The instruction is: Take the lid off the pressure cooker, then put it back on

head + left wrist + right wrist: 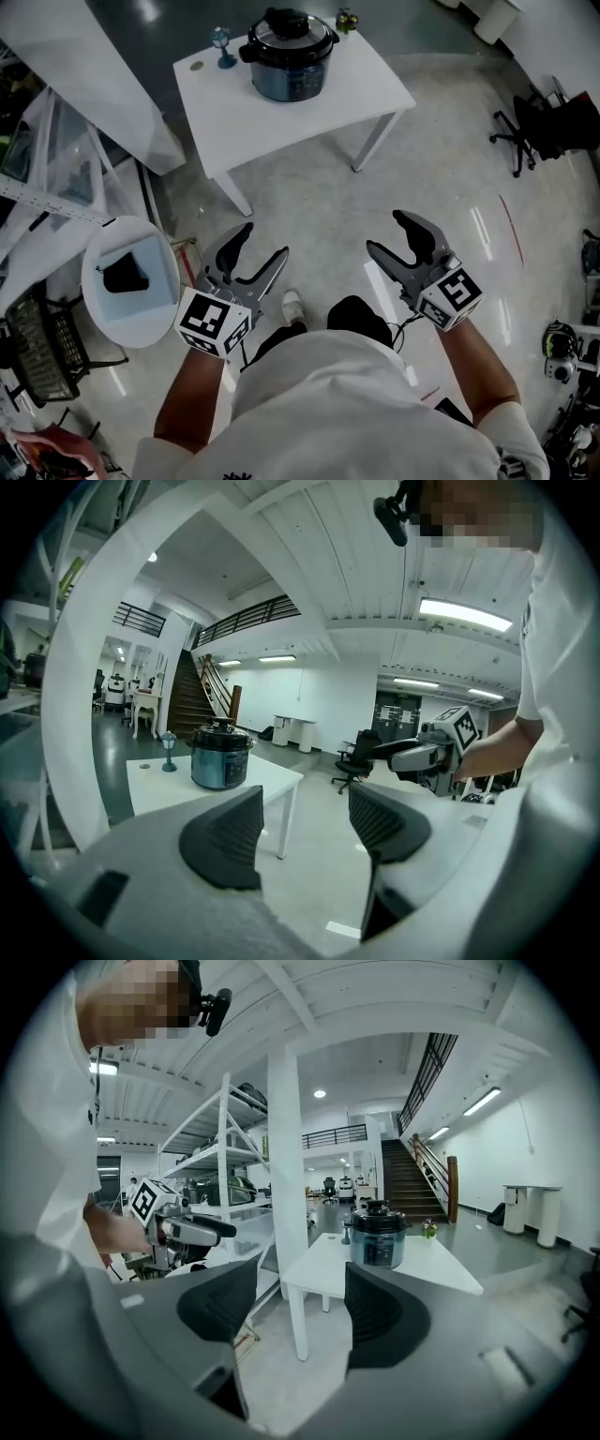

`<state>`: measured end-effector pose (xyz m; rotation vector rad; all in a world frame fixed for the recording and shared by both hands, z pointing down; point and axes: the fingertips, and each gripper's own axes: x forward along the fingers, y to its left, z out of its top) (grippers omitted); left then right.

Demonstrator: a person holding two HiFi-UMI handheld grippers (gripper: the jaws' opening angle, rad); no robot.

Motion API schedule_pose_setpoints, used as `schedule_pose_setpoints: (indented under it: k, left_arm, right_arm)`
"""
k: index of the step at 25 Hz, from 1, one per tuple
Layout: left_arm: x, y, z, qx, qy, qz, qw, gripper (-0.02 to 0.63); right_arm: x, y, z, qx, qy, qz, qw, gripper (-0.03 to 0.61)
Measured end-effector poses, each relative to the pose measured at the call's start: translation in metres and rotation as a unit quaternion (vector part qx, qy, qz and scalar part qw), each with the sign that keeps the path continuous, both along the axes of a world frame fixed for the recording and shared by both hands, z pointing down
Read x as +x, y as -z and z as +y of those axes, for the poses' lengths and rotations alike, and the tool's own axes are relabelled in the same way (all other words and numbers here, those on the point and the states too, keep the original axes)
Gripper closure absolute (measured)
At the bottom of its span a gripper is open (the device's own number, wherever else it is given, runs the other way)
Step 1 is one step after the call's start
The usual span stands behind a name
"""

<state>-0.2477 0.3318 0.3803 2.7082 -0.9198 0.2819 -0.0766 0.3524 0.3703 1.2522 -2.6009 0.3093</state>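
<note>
My left claw [263, 242] at 11, spread, nothing between pads. My right claw [386, 232] at 1, spread too, empty. Both over floor [328, 220], well apart from table [234, 117]. Cooker [289, 66] on table at 12, far ahead. Lid [289, 26] on cooker, looks seated. My read: nothing done yet, approach only. Left to do: reach table, lift lid off, set it back on.

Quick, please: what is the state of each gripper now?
Left gripper: open, nothing between its jaws.
Right gripper: open, nothing between its jaws.
</note>
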Motion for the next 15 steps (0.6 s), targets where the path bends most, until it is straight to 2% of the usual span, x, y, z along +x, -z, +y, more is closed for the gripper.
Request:
schedule_pose_setpoints:
  k: [8, 15]
  left_arm:
    - [0.002, -0.007, -0.046, -0.002, 0.013, -0.003, 0.9999, 0.341]
    - [0.034, 0.0, -0.099, 0.0, 0.042, -0.01, 0.9991, 0.348]
  right_arm:
    - [0.005, -0.01, -0.055, -0.006, 0.012, -0.004, 1.0, 0.29]
    - [0.031, -0.016, -0.125, -0.004, 0.05, -0.018, 0.999, 0.296]
